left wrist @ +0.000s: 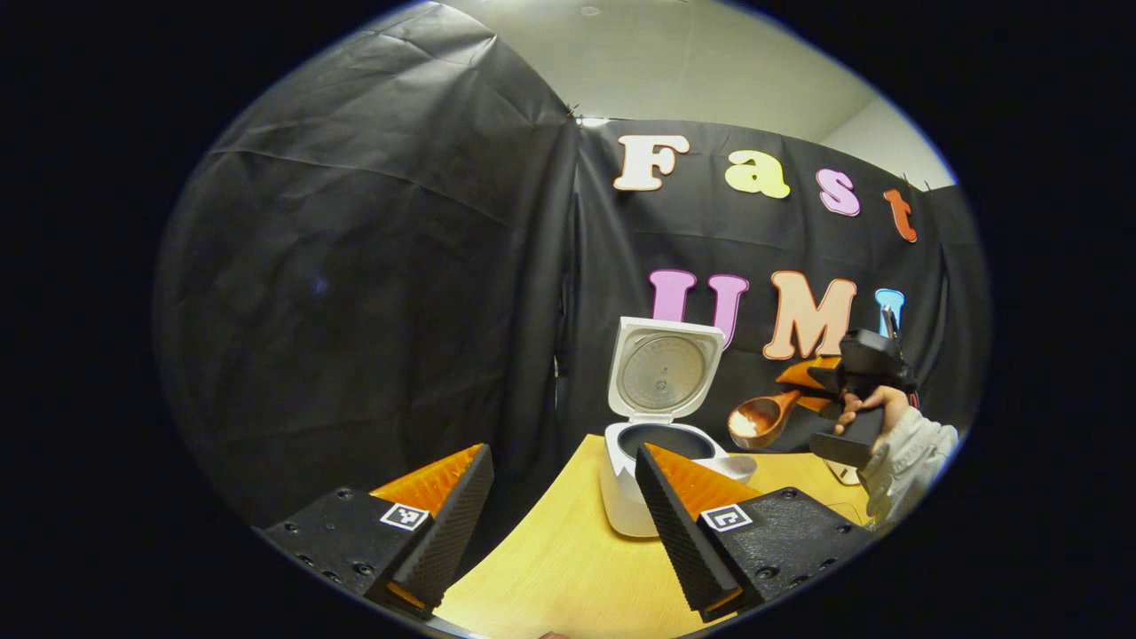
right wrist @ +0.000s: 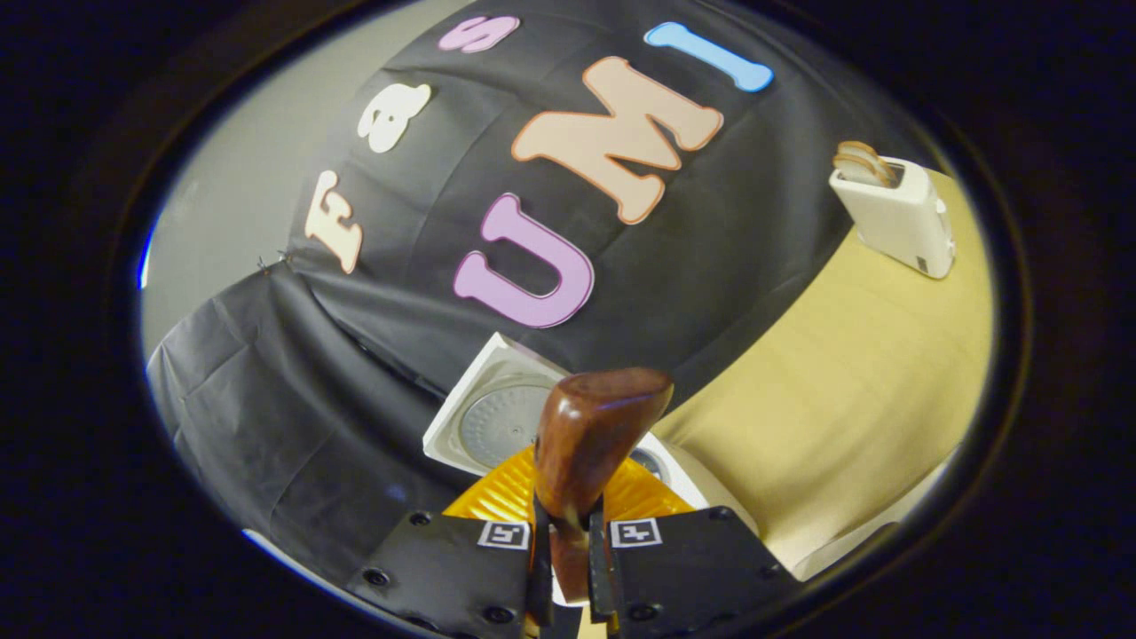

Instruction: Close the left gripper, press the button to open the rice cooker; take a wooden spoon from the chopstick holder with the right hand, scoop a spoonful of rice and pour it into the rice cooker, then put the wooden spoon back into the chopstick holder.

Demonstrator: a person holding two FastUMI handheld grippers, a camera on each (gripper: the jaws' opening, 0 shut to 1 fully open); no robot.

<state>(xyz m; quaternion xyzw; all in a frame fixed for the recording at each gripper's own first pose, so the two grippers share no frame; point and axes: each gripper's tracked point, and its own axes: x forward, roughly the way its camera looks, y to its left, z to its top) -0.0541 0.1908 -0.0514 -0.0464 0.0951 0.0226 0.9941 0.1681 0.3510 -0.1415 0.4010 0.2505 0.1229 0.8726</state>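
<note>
Tipping the wooden spoon (left wrist: 761, 419) over the open rice cooker (left wrist: 661, 444) needs a slow roll; right gripper (right wrist: 564, 541) fingers clamp its handle, left gripper (left wrist: 559, 506) gapes empty. Rice possibly already poured.

Each gripper is built from black blocks with a pebbled, matte surface, dotted with recessed round screws along the edges. On top of each block sits a small square white tag printed with a black pattern. The left gripper (left wrist: 564, 524) ends in two wedge-shaped fingers (left wrist: 674, 524) whose inner faces carry fine ribbed padding. The right gripper (right wrist: 564, 568) shows the same blocks, screws and paired tags, with thin flat plates on its inner faces. Farther off, the person's hand (left wrist: 865, 410) wears a light grey, loosely wrinkled sleeve (left wrist: 914, 457) reaching the wrist.
</note>
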